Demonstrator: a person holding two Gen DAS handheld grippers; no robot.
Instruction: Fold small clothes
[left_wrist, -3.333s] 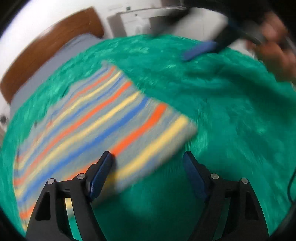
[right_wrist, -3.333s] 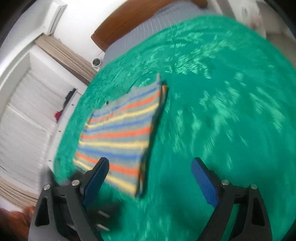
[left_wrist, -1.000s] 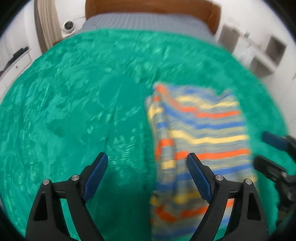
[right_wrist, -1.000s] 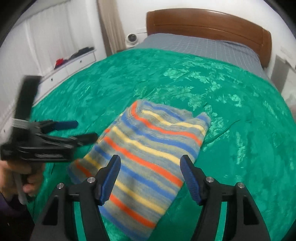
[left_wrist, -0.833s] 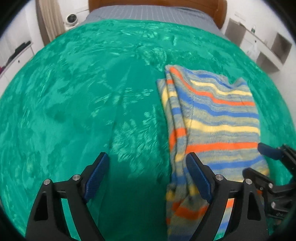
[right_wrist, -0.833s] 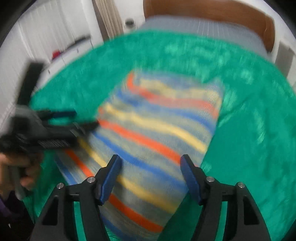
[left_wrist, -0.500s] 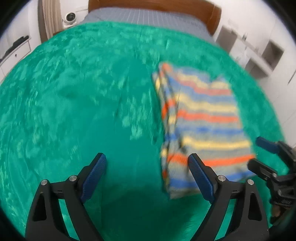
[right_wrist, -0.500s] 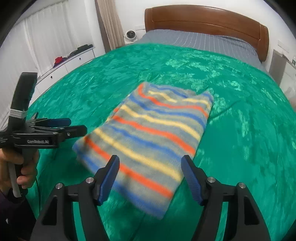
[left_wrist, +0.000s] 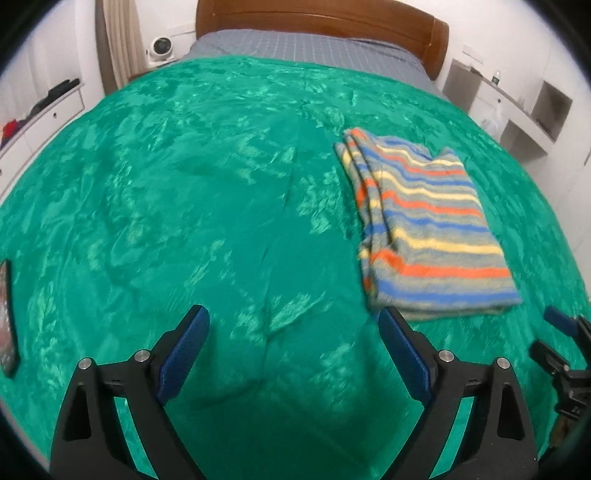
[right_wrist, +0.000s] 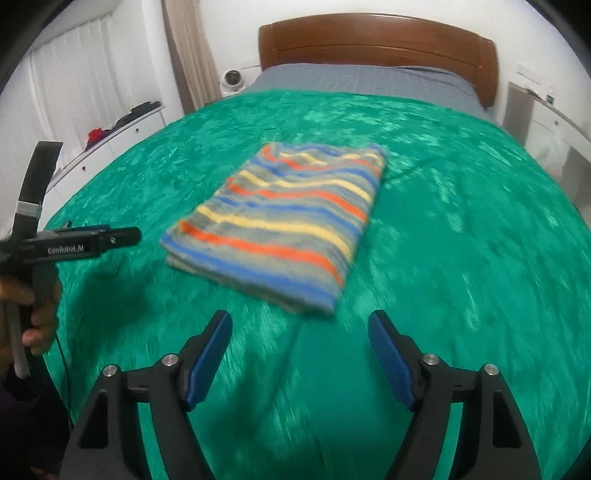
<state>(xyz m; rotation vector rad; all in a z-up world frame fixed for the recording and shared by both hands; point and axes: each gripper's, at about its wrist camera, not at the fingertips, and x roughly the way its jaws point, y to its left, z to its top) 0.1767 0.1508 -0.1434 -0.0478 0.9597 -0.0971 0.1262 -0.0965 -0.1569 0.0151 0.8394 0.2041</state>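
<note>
A striped sweater (right_wrist: 291, 218), banded in grey, blue, orange and yellow, lies folded into a neat rectangle on the green bedspread (right_wrist: 461, 258) of a bed. In the right wrist view it rests flat just beyond the right claw (right_wrist: 300, 347), whose blue-padded fingers (right_wrist: 208, 354) stand wide apart with nothing between them. The folded layers show along the sweater's near edge.

In the left wrist view the same sweater (left_wrist: 424, 229) sits to the right of centre, ahead of and to the right of the left claw (left_wrist: 293, 347), which is also spread apart and holds nothing. Its fingers hover over bare bedspread (left_wrist: 184, 203), clear of the garment.

The left claw (right_wrist: 122, 234) appears at the left edge of the right wrist view, gripped by the person's hand (right_wrist: 35, 310) and well left of the sweater. At the far end of the bed are a grey sheet (right_wrist: 365, 83) and a wooden headboard (right_wrist: 376, 40).
</note>
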